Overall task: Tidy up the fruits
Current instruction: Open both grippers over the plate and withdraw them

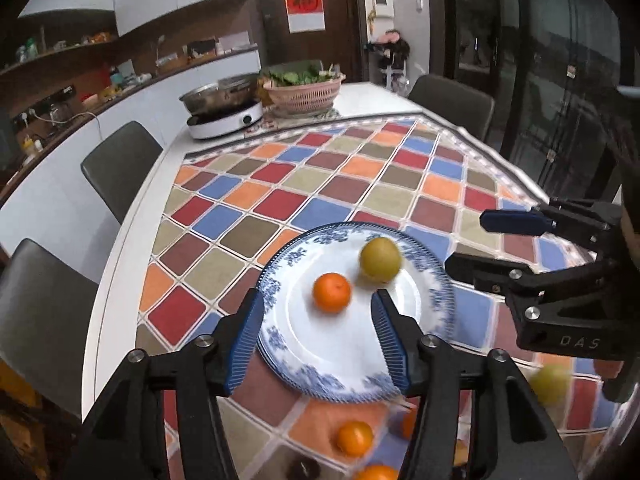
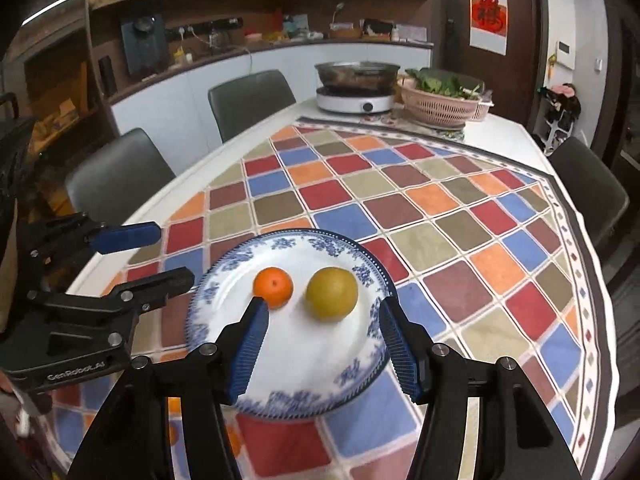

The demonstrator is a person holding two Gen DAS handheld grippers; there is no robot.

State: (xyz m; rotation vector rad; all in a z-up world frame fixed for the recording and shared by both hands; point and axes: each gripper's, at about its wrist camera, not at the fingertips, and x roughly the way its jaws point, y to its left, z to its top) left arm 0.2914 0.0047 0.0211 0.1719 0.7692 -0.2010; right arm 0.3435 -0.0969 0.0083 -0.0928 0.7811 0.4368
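Two fruits, orange (image 2: pixel 273 287) and pear (image 2: pixel 331 294), sit gathered on the plate (image 2: pixel 224 280); left gripper (image 1: pixel 318 334) and right gripper (image 2: pixel 322 340) part-open, empty; loose oranges (image 1: pixel 354 437) await.

Two markings can be read, both on gripper bodies. In the left wrist view, the right gripper (image 1: pixel 466 240) at the frame's right edge carries pale raised letters "DAS" on the black block behind its fingers. In the right wrist view, the left gripper (image 2: pixel 174 254) at the frame's left edge carries "GenRobot.AI" in pale letters along the lower face of its black body. A poster (image 2: pixel 488 18) on the dark door bears a large red character on a white sheet, too blurred to read in either view. Nothing else bears legible writing.
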